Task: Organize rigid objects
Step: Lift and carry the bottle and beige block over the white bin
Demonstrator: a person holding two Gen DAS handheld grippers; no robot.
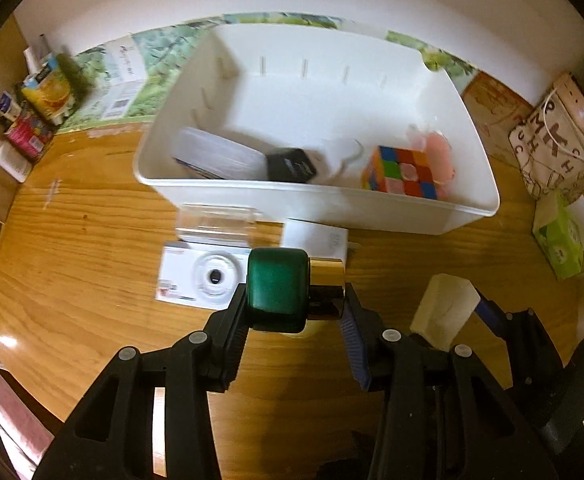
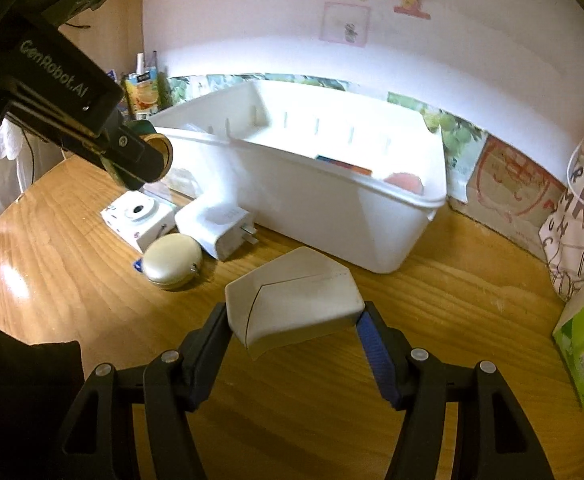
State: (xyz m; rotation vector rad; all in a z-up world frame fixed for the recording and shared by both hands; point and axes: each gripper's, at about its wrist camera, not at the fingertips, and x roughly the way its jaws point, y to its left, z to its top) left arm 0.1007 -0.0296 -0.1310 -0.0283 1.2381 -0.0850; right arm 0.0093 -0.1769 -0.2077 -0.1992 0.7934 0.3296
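You are holding one item in each gripper above the wooden table [image 2: 91, 292], just in front of the white bin [image 1: 372, 208] that is sitting toward the table's back edge. Your left gripper [image 1: 296, 312] is closing its jaws on a green and gold bottle [image 1: 279, 290], which is filling the gap between them. Your right gripper [image 2: 296, 322] is clamping a white angular box [image 2: 296, 304] across its ends, jaws partly closed to its width.

The task is looking roughly half done. Already lying in the bin are a Rubik's cube [image 1: 402, 170] and a pink item [image 1: 440, 156] at its right end, and a clear plastic case [image 1: 215, 154] and a black item [image 1: 292, 166] toward its left end. Still waiting on the table along the bin's front wall are a white camera box [image 2: 137, 216], a white charger [image 2: 215, 224], a pale oval case [image 2: 171, 260] and a clear container [image 1: 215, 220].

The bottle is lying sideways, its long axis running across the jaws, green end toward the left, gold end toward the right. The angular box is also lying crosswise, long axis spanning the jaws.
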